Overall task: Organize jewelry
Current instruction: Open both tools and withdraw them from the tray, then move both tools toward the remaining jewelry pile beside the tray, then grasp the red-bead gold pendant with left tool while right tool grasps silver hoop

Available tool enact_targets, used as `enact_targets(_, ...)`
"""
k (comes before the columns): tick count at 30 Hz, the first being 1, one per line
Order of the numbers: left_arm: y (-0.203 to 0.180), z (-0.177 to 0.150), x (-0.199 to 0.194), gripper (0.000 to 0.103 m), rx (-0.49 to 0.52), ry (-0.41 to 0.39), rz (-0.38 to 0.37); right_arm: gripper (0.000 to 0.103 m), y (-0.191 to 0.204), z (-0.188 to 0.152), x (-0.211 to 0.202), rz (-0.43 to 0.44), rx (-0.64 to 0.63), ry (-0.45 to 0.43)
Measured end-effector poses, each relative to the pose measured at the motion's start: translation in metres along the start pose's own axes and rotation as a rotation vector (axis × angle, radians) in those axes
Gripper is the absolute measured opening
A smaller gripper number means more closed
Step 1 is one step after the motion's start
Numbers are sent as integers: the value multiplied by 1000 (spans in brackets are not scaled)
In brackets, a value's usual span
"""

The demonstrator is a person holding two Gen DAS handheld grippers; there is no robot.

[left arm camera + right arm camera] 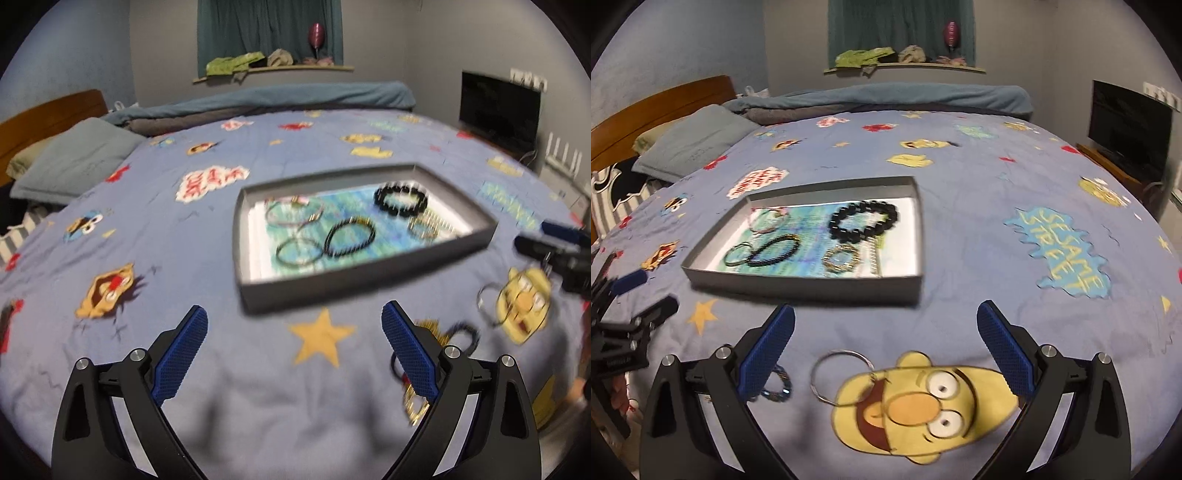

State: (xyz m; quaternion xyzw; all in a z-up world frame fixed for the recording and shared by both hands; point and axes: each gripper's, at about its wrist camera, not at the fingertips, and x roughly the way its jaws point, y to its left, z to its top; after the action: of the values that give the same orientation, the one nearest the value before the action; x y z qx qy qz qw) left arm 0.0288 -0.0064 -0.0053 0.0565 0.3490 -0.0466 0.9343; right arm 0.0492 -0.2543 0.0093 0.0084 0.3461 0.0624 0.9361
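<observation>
My right gripper [884, 347] is released, its blue ribbed pads wide apart and holding nothing. It hovers over the blue cartoon-printed bedspread [979, 206]. Between the pads I see the thin silver wire bangle [842, 376], lying flat beside the yellow cartoon face [923, 406]. Near my left pad lies a small blue-green beaded bracelet [777, 386], partly hidden.

My left gripper [295, 345] is also released and empty, over bare cloth in front of the shallow grey cardboard tray [369, 273]. The tray already holds several pieces, among them a chunky black bead bracelet [400, 199] and a slim dark beaded bracelet [351, 236].

I judge the silver bangle to be the next piece. It is thin and flat on soft cloth, so I should come down with one pad inside the ring and one outside, press a little into the bedspread, and clench slowly on the wire. Then I should lift high enough to pass the near wall of the tray and drop it in a bare place.
</observation>
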Motion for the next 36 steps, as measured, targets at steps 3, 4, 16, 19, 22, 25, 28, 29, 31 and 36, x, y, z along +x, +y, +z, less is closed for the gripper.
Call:
enact_targets(3,-5,-12,5,95,-5,65,-5,98,-7,-7,0,-32,11,11)
enact_targets(4,-5,-16,6,95,-11,72,-15,98,-7,-9,0,-35,6,7)
enact_targets(16,-29,-40,-4,95,43,-5,-97,98,7,-42,0,31,-129,-7)
enact_targets(19,-42,-43,-5,95,85,-1,-126,98,6,-46,2,35,-135,-11)
enact_targets(22,-50,-46,-1,93,106,14,-143,98,1,-48,5,38,-114,-6)
enact_targets(25,-50,-47,4,92,102,26,-153,97,-2,-50,8,41,-101,0)
enact_targets(28,-50,-46,7,85,85,32,-170,92,-3,-52,12,49,-101,11)
enact_targets(29,-51,-46,8,82,84,33,-179,89,-2,-53,13,56,-104,15)
enact_targets(31,-54,-45,10,66,98,36,-187,85,0,-54,15,65,-111,25)
enact_targets(36,-59,-46,10,49,105,35,-227,78,5,-57,17,93,-120,40)
